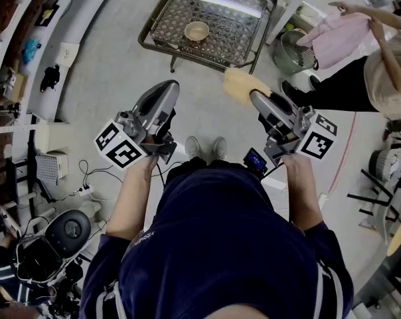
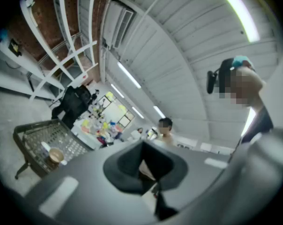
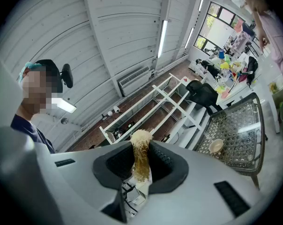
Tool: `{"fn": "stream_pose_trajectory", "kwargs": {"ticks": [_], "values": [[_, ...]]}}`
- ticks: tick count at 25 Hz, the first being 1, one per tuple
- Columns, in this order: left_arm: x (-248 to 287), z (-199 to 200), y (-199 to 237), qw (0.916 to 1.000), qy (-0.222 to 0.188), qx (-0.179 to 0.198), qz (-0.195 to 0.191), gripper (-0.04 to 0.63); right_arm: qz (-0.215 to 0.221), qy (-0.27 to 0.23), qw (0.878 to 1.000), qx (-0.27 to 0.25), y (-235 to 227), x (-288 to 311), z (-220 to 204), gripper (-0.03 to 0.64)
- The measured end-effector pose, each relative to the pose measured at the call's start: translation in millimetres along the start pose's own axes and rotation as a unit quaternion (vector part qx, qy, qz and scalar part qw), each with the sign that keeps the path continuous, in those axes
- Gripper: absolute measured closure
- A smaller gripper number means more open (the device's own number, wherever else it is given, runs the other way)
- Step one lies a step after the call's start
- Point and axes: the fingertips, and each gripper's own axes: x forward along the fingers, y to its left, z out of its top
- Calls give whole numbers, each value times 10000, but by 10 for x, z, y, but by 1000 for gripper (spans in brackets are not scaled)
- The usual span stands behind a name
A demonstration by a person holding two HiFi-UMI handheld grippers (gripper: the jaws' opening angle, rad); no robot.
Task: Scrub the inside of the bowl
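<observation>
1. My right gripper (image 1: pixel 255 97) is clenched on a yellow scrub sponge (image 1: pixel 242 84). In the right gripper view the fibrous pad stands pinched between the two jaws and sticks out past their tips.
2. My left gripper (image 1: pixel 167 88) has its jaws drawn together with nothing between them. The left gripper view shows only the room beyond.
3. The bowl (image 1: pixel 196 31) sits upright on the wire-mesh table (image 1: pixel 247 32), ahead of me and well apart from both grippers. I hold both of them up in the air, short of the table.
4. Done so far, as I judge it: the scrubbing tool is in my grasp, and nothing more. The sponge does not touch the bowl, nothing steadies the bowl, and no scrubbing has begun.
5. Left to do, as I judge it:
   - close the gap to the table;
   - steady the bowl with my empty left gripper, probably at the rim;
   - press the sponge inside and work it round the wall and the bottom.
6. Writing:
   - The marker cubes (image 1: pixel 121 148) on both grippers carry black-and-white square patterns, with no words.
   - A small lit screen (image 1: pixel 255 159) near my right gripper is too small to read.
   - The pale print (image 1: pixel 142 240) on my dark shirt is also too small to read.
   - I see no brand or label on the bowl, the sponge or the table.
</observation>
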Motion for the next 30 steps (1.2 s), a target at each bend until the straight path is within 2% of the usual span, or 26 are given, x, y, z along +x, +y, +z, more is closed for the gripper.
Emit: {"fn": "stream_pose_trajectory", "kwargs": {"ticks": [10,18,30], "values": [[-40,-20,51,9999,-21,-60,115,592,23,13,10000,75,-24,-5,-38,543],[-82,-40,73,9995,-91,10,318,592,241,32,9996,171,-70,-19,-57,541],[-207,-152,-248,9988,-153,194,428,592,511,69,9986,78,116,-235,-96,541]]}}
